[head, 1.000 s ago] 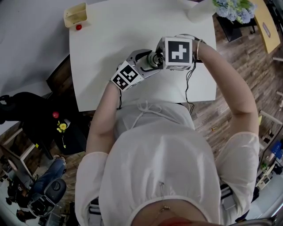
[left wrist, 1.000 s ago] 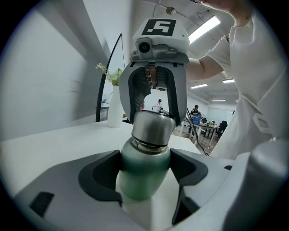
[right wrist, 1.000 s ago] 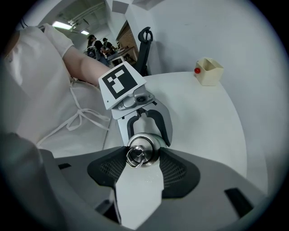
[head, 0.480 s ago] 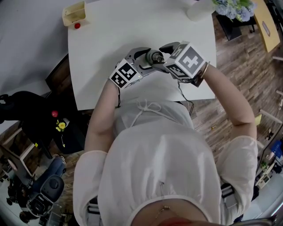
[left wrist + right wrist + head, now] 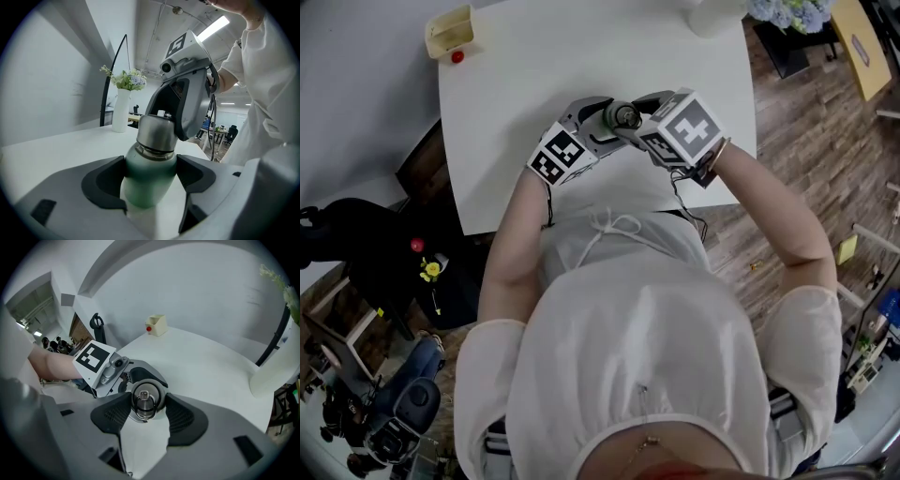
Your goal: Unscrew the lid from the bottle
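A green bottle (image 5: pixel 148 187) with a steel lid (image 5: pixel 157 133) is held above the white table (image 5: pixel 544 66). My left gripper (image 5: pixel 151 174) is shut on the green body just below the neck. My right gripper (image 5: pixel 146 409) faces the lid (image 5: pixel 143 399) end-on, its jaws closing, with both dark pads against the lid's sides. In the head view the two grippers meet at the lid (image 5: pixel 625 116), the left gripper (image 5: pixel 602 120) from the left and the right gripper (image 5: pixel 641 122) from the right. The bottle's lower part is hidden by the left gripper.
A small cream box (image 5: pixel 450 34) with a red knob (image 5: pixel 457 56) stands at the table's far left corner. A white vase (image 5: pixel 711 15) with flowers stands at the far right edge. The table's near edge lies just below the grippers, against the person's body.
The right gripper has turned about the lid, its marker cube now tilted, and the right forearm has swung lower. Both grippers and the bottle have drifted slightly left and farther onto the table.
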The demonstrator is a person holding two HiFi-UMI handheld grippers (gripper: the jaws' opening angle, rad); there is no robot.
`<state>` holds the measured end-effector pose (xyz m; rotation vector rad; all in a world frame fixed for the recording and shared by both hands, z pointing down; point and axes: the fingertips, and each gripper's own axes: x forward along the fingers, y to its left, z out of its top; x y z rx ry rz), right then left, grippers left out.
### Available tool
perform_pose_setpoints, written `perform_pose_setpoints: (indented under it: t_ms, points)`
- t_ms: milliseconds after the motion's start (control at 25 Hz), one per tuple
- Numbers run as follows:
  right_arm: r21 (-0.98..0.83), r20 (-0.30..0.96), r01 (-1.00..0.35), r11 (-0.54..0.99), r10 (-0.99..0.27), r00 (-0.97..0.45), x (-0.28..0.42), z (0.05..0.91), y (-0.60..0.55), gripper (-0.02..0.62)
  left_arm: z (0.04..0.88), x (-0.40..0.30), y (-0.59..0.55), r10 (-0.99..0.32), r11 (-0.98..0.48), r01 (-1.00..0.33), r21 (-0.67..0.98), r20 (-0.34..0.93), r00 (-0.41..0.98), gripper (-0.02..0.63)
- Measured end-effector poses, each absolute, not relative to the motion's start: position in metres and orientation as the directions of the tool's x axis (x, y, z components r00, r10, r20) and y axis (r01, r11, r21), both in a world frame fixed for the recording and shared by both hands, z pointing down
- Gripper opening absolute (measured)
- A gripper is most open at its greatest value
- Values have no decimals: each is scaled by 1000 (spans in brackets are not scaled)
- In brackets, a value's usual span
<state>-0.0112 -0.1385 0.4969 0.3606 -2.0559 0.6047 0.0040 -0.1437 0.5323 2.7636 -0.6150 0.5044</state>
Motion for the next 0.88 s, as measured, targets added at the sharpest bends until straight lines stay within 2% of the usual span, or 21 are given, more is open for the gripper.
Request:
perform_pose_setpoints:
  t_ms: [160,440,720,880]
  points:
    - [-257,861,-392,883,25,-508,-12,498,-137,244,533,5,-144,-356,-877,-447,177,387,851,362]
    - [-198,896,-91,976,143,-420,-14,499,-136,244,533,5,-145,-352,-878,-443,181,384,854,362]
    - [-208,925,210,955,262,-276,-16,496,-131,244,534,5,-146,-350,-882,-437,179,374,859,362]
    - [-194,938,363,911,281,-205,-17,498,-129,244,537,4,-146,-349,-883,-436,177,376,859,362]
